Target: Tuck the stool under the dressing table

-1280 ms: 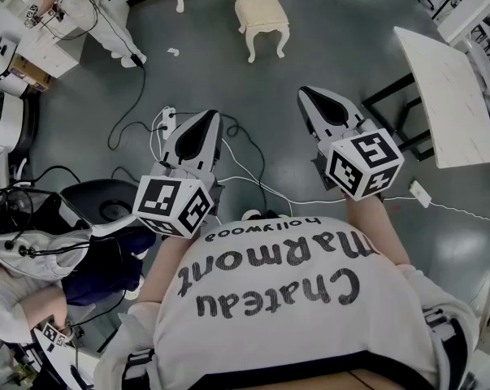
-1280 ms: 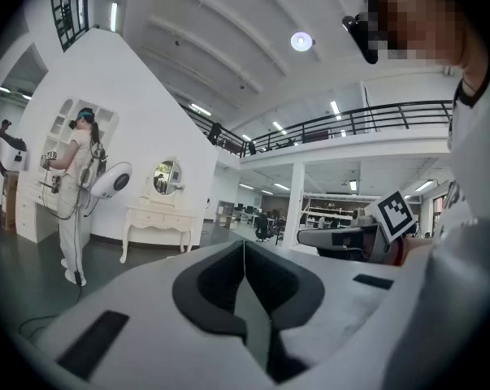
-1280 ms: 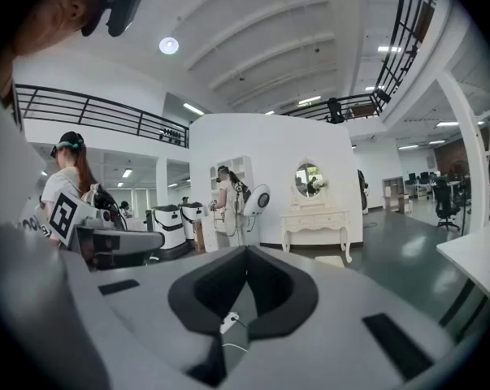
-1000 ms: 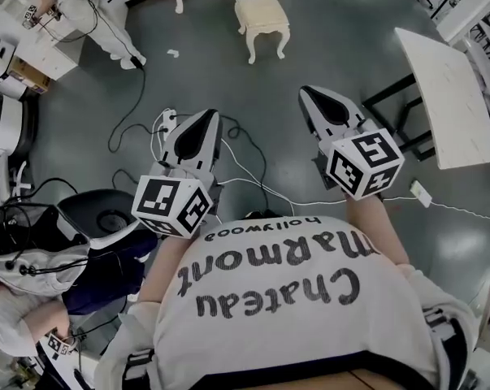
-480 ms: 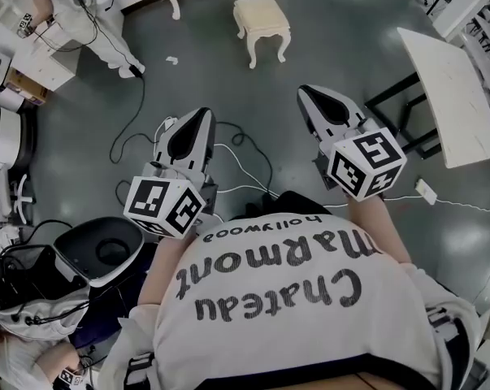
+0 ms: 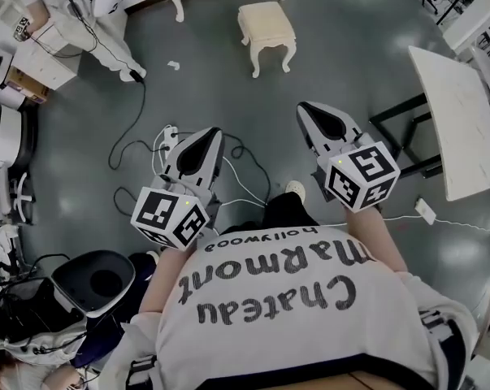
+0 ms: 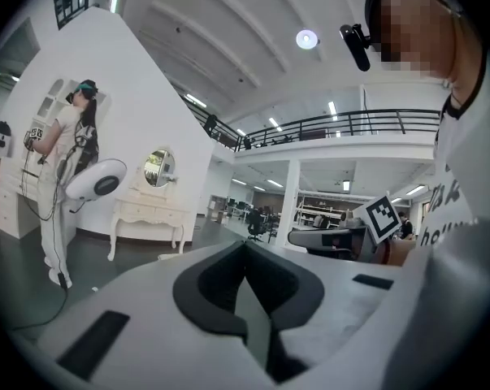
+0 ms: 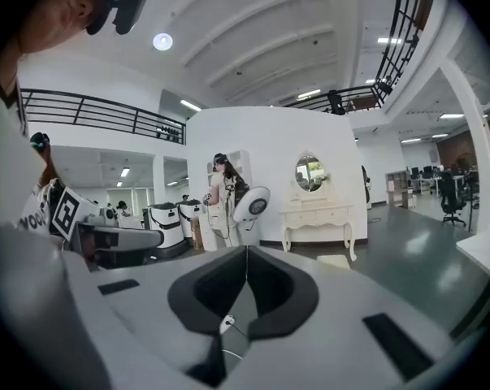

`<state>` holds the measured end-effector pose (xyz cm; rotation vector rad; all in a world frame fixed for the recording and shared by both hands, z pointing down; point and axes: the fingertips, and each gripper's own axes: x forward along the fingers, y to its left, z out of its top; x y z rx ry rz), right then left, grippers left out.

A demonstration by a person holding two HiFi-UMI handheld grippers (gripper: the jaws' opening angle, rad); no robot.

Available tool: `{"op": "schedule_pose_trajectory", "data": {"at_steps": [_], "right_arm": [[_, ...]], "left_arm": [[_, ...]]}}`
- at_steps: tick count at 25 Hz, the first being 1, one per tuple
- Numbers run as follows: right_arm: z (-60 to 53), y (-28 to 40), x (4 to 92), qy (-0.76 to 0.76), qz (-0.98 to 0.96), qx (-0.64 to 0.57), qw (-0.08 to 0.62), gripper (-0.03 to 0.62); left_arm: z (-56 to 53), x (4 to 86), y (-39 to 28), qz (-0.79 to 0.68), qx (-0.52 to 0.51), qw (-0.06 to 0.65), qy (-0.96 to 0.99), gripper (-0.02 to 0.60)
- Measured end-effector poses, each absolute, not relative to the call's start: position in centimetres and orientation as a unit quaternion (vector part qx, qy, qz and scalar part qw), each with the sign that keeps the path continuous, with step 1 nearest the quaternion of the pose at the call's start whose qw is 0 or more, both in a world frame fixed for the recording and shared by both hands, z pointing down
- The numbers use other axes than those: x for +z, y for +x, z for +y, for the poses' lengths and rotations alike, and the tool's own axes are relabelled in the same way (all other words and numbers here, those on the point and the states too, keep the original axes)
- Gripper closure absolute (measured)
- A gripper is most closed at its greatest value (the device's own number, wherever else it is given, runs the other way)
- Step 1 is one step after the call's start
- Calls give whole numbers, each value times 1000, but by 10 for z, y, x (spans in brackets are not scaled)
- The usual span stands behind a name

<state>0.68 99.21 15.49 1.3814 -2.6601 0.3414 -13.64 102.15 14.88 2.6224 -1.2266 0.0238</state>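
The cream stool stands on the grey floor, out in front of the dressing table, whose white legs show at the top edge of the head view. My left gripper and right gripper are held in the air well short of the stool, pointing toward it, both shut and empty. In the right gripper view the dressing table with its oval mirror stands beyond the right gripper, with the stool's pale top before it. The left gripper faces the dressing table too.
Cables and a power strip lie on the floor under my hands. A white table with a black frame stands at the right. A person with a white device stands by the dressing table's left end. White machines line the left side.
The view has advanced toward the stool, which sits slightly lower in the head view. Both grippers went forward with it, still shut. A foot now shows between them.
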Motion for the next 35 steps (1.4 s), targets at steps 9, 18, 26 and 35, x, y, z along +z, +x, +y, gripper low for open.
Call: {"op": "schedule_pose_trajectory", "data": {"at_steps": [9, 18, 26, 35], "right_arm": [[893, 87, 142, 449, -885, 107, 64, 571], [798, 143, 129, 433, -894, 88, 75, 571], [776, 193, 166, 439, -887, 123, 76, 571], [764, 237, 190, 477, -863, 158, 57, 571]], "left_arm": [[931, 126, -67, -446, -15, 94, 890, 557], [844, 123, -12, -459, -28, 101, 882, 557], [805, 145, 33, -457, -41, 138, 878, 557], [777, 162, 47, -438, -16, 171, 882, 557]]}}
